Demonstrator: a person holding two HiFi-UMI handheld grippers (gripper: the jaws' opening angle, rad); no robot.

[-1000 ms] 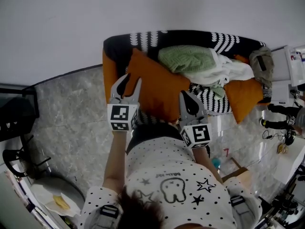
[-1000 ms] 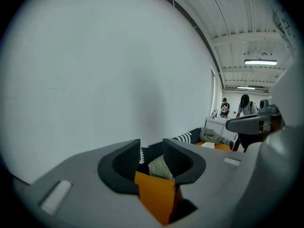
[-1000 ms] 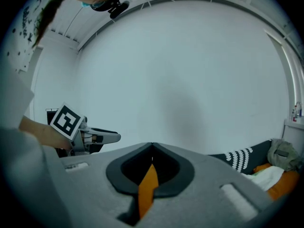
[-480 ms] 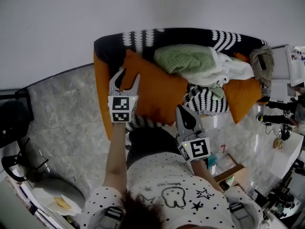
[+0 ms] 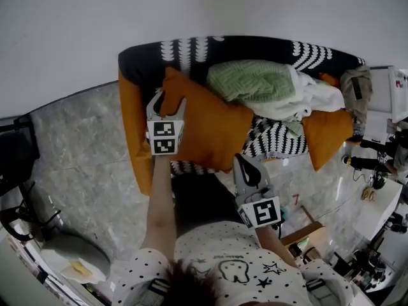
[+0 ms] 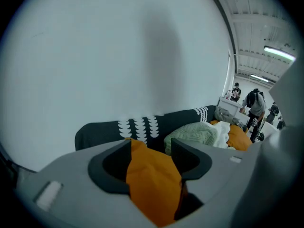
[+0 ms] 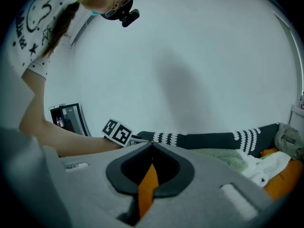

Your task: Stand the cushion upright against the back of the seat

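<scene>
The orange cushion (image 5: 210, 129) leans tilted on the sofa (image 5: 255, 46), at its left end, its upper corner against the patterned backrest. The left gripper (image 5: 167, 104) sits at that upper corner near the sofa's left arm; its jaws have just been opening and stand spread wide, with the cushion's corner between them. The right gripper (image 5: 245, 162) is at the sofa's front edge, jaws pressed together; a thin orange strip shows between them, so it seems to pinch the cushion's lower edge

Orange cushion (image 5: 210, 129), black-and-white patterned seat (image 5: 255, 47)
</scene>
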